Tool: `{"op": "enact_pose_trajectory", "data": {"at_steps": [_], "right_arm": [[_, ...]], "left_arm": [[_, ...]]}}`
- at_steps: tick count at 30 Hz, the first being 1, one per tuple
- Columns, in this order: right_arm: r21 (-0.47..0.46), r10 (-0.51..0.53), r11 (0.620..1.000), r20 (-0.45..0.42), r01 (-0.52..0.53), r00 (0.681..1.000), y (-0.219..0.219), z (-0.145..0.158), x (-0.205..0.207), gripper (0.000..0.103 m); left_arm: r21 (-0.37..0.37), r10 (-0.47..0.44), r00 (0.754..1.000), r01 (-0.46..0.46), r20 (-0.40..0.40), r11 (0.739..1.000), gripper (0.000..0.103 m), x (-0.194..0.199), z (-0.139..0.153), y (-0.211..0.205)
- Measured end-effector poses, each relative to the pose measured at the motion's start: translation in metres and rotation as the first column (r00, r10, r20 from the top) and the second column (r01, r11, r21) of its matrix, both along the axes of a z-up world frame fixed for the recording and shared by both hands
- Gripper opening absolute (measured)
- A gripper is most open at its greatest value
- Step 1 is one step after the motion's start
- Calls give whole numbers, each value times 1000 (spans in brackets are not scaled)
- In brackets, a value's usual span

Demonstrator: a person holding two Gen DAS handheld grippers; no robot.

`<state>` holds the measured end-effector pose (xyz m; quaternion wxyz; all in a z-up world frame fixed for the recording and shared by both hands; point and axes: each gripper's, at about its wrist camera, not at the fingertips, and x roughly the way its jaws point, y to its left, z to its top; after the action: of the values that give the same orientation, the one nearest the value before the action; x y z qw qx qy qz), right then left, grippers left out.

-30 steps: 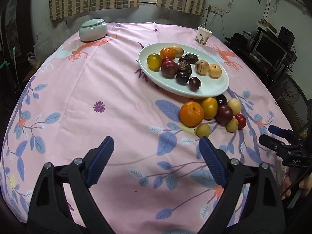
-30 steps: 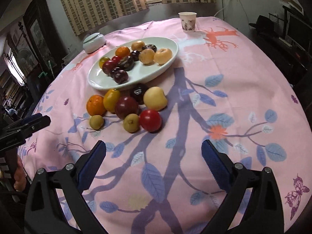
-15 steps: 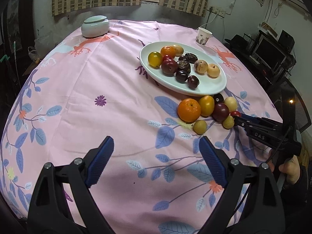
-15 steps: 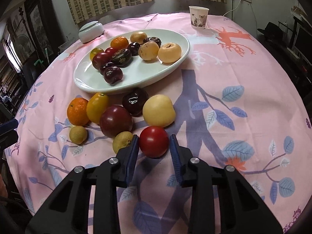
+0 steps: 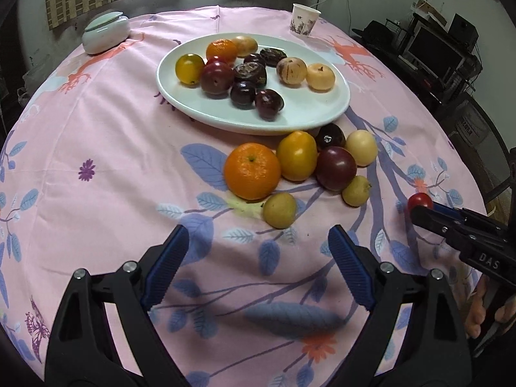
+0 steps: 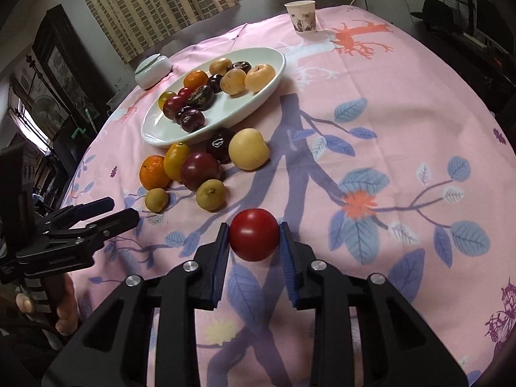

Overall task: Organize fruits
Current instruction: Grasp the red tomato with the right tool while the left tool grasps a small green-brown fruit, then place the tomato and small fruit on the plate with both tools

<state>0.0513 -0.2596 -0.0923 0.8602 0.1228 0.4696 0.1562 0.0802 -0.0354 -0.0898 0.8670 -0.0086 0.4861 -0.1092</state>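
My right gripper (image 6: 254, 237) is shut on a red tomato (image 6: 253, 239) and holds it above the pink cloth, apart from the loose fruit pile; the tomato also shows in the left wrist view (image 5: 419, 202). The pile holds an orange (image 5: 252, 171), a yellow fruit (image 5: 296, 155), a dark red plum (image 5: 336, 168) and small greenish fruits (image 5: 279, 210). Behind it a white oval plate (image 5: 309, 113) carries several fruits. My left gripper (image 5: 258, 258) is open and empty, just short of the pile.
A pale green lidded jar (image 5: 105, 32) stands at the far left and a paper cup (image 5: 304, 20) at the far side of the table. A desk with a monitor (image 5: 435, 50) is to the right, beyond the table edge.
My right gripper closed on the red tomato, lifted it and drew it back from the pile. My left gripper moved closer to the pile and stayed open.
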Motion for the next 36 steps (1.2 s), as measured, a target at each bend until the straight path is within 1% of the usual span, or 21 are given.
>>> {"op": "enact_pose_trajectory", "data": {"at_steps": [3,5,8,10,11,12,14,15,22,29,36], "right_arm": [[25,-13,1000,7,13,1000,-12,-1,-3,31],[35,-9,999,16,9,1000,-16,-1,-4,31],[48,11,999,20,-12,1000,-16,-2,-5,31],[56,24,998,16,-25,1000,-16,-3,-5,31],[59,31,998,14,-32,999,-15,-3,-5,31],[60,38,997,14,-39,999,-14,-2,-5,31],[61,42,997,16,-43,999,-12,0,-6,31],[61,43,997,17,-44,999,-11,0,-7,31],[45,50,998,29,-51,998,8,10,-11,31],[18,58,998,28,-58,998,28,15,-9,31],[0,107,994,32,-107,994,52,24,-3,31]], "left_arm": [[28,-6,999,7,-35,1000,76,11,-12,-13],[45,3,999,0,-47,999,76,17,-18,-18],[64,23,999,-21,-29,998,74,23,-20,-21],[83,39,999,-38,-10,996,56,25,-19,-23],[101,41,999,-41,-2,994,38,25,-18,-23],[99,41,999,-40,-2,994,30,24,-17,-22],[44,45,999,-44,-9,998,25,21,-14,-15],[26,45,999,-45,-8,999,25,19,-12,-13],[8,19,997,-20,76,1000,25,-10,8,-2],[-47,39,994,-35,98,998,25,-23,20,27],[-94,78,993,-69,94,993,25,-18,27,51]]}}
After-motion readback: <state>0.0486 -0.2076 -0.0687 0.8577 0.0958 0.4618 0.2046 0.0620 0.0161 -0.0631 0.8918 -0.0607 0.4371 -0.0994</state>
